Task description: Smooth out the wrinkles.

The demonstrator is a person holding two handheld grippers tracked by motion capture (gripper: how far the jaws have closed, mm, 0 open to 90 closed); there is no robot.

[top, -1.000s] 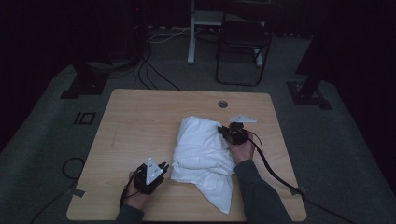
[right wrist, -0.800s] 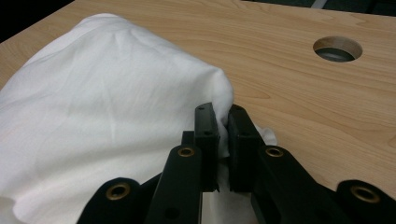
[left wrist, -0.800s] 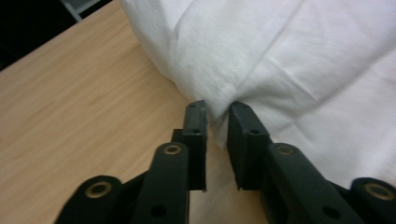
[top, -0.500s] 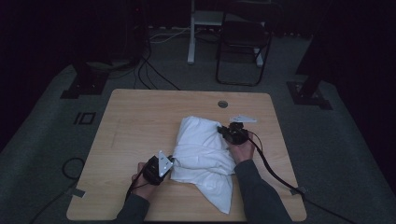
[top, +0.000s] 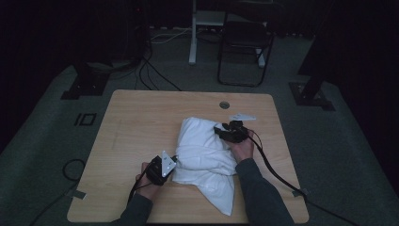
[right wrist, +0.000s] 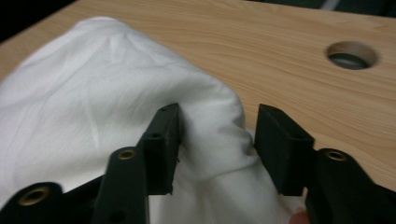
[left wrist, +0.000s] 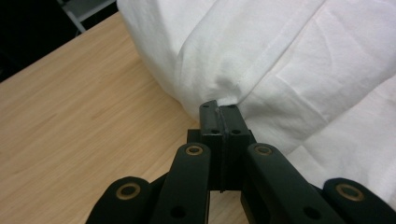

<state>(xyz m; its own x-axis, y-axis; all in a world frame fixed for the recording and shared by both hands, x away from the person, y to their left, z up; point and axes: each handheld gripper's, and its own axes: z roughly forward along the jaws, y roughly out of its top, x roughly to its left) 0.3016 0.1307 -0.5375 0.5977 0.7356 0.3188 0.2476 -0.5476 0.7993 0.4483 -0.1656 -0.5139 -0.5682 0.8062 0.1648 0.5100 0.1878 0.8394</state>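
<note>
A white pillow (top: 207, 150) in a loose case lies on the wooden table (top: 141, 122), right of the middle. At its near left edge, my left gripper (top: 173, 163) is shut on a pinch of the white case (left wrist: 280, 56), the cloth caught at the tips (left wrist: 219, 112). My right gripper (top: 220, 132) rests on the pillow's far right corner. Its jaws have just been opening and stand apart (right wrist: 217, 130), with a bulge of white cloth (right wrist: 93, 93) between them.
A round cable hole (top: 224, 104) sits in the table near its far edge, also seen beyond the right jaws as a hole (right wrist: 351, 55). The right gripper's cable (top: 277, 172) trails off the near right corner. A chair (top: 244, 42) stands behind the table.
The left gripper has edged right, up against the pillow's near left edge. The right hand has kept its place on the pillow.
</note>
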